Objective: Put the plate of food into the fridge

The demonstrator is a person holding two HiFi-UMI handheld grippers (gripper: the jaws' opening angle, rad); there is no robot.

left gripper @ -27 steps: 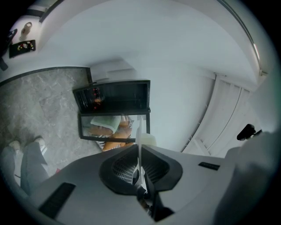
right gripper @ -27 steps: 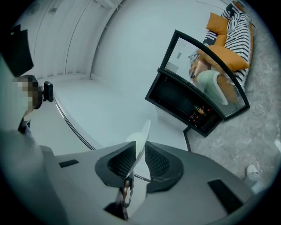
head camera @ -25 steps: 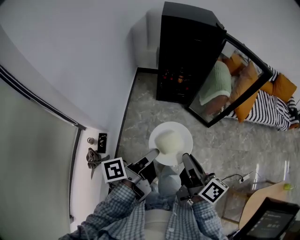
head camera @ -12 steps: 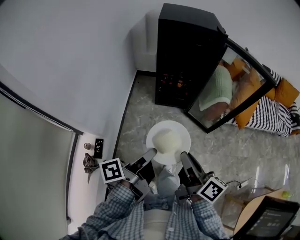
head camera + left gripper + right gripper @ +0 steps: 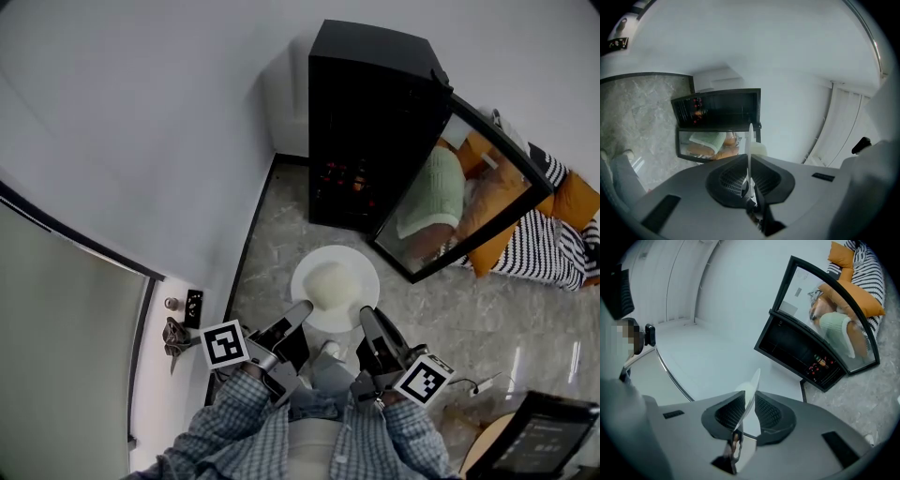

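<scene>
Underfoot, grey marbled floor (image 5: 286,230) beside white wall (image 5: 169,122), black fridge (image 5: 366,112).

Orange cushion (image 5: 574,199), striped sofa (image 5: 536,255), grey marbled floor (image 5: 281,239).

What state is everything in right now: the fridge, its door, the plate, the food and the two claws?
Fridge: upright by the wall, open.
Fridge door: swung wide open, its glass reflecting the room.
Plate: held level above the floor, not yet in the fridge.
Food: pale mound heaped on the plate.
Left claw: shut on the plate's rim.
Right claw: shut on the plate's rim.
</scene>
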